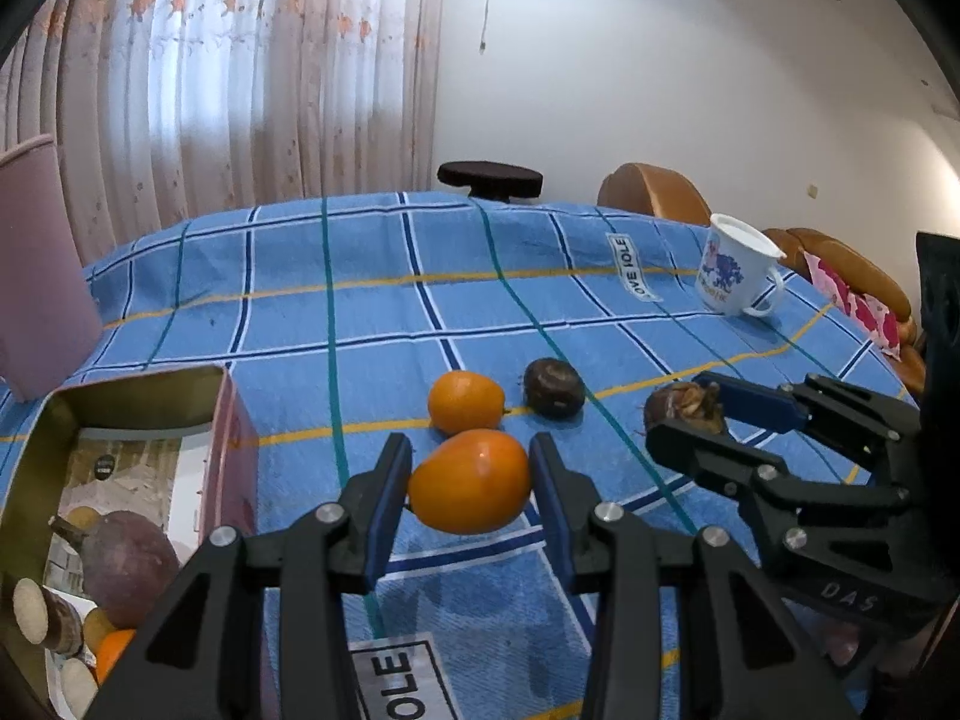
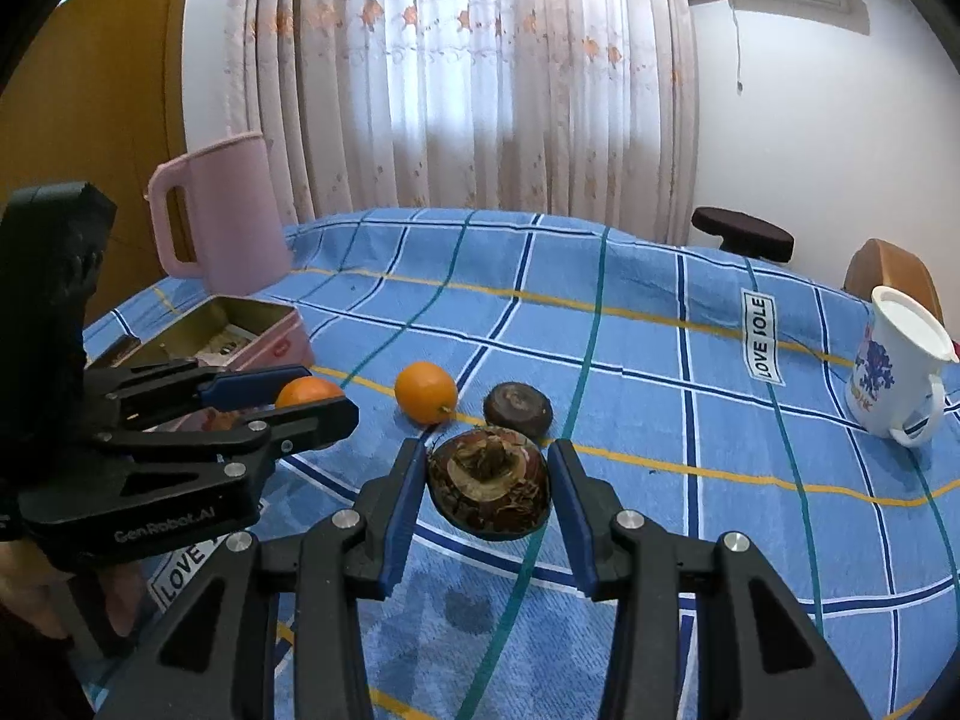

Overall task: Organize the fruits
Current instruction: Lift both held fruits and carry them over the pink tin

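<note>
My left gripper (image 1: 470, 474) is shut on an orange fruit (image 1: 471, 480), both pads against its sides, just above the blue checked tablecloth (image 1: 360, 312). My right gripper (image 2: 489, 492) is shut on a brown, flaky, halved-looking fruit (image 2: 489, 489); it also shows in the left wrist view (image 1: 684, 408). A second orange fruit (image 1: 465, 401) (image 2: 426, 391) and a dark brown round fruit (image 1: 553, 387) (image 2: 518, 409) lie on the cloth just beyond. An open pink tin (image 1: 231, 420) (image 2: 270, 330) at the left holds a purple-brown fruit (image 1: 129, 564) and other items.
A pink jug (image 2: 222, 216) stands behind the tin at the far left. A white printed mug (image 1: 735, 270) (image 2: 894, 378) stands at the right. A dark stool (image 1: 489, 177) and tan chairs (image 1: 654, 192) lie beyond the table's far edge, with curtains behind.
</note>
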Demonstrator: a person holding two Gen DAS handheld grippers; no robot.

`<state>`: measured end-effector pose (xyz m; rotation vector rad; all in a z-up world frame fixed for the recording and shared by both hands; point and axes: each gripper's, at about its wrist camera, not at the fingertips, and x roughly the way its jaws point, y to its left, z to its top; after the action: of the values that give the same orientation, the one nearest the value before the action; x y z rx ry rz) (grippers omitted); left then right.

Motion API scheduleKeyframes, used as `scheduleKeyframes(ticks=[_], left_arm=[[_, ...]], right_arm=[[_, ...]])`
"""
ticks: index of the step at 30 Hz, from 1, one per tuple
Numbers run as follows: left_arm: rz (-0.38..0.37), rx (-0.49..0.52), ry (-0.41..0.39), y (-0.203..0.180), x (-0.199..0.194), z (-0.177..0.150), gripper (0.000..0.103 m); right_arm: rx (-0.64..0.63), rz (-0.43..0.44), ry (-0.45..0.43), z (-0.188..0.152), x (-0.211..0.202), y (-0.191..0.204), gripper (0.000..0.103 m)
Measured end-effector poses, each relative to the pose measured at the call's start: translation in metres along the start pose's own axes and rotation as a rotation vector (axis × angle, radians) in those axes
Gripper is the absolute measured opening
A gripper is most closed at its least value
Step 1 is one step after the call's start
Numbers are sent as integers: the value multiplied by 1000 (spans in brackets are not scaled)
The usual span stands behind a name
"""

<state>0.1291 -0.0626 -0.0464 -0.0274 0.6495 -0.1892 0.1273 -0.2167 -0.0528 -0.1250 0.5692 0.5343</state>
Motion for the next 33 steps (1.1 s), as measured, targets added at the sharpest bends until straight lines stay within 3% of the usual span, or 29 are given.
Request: scheduleKeyframes(ticks=[33], left_arm=[[60, 15, -164, -4, -29, -4, 42]], right_arm=[[-36, 41, -156, -3, -28, 4, 44]])
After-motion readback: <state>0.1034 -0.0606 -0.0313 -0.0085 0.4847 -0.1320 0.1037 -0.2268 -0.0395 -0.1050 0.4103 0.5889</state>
